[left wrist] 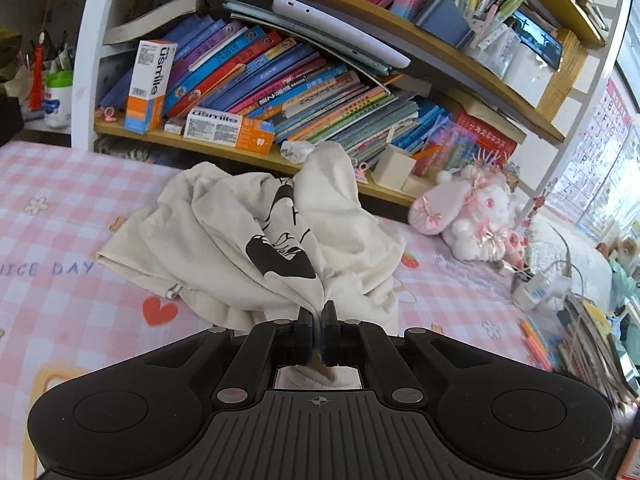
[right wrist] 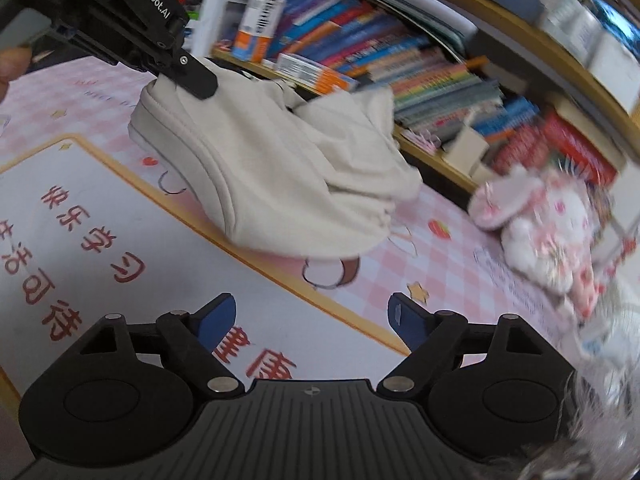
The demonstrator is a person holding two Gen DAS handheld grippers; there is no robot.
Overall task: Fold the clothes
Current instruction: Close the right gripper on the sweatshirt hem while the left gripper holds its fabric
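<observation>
Bookshelf (left wrist: 360, 92) books behind pinched cream garment (left wrist: 224, 240)

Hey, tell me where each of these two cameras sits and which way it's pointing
Left wrist: sits on the left gripper, facing the bookshelf; its fingers are shut on the cream garment.
Right wrist: sits on the right gripper, looking across the pink checked cover toward the shelf; its fingers are open, and a bit of hand shows.
Shared: garment, bookshelf, plush toy, and the left gripper seen from outside in the right view.
</observation>
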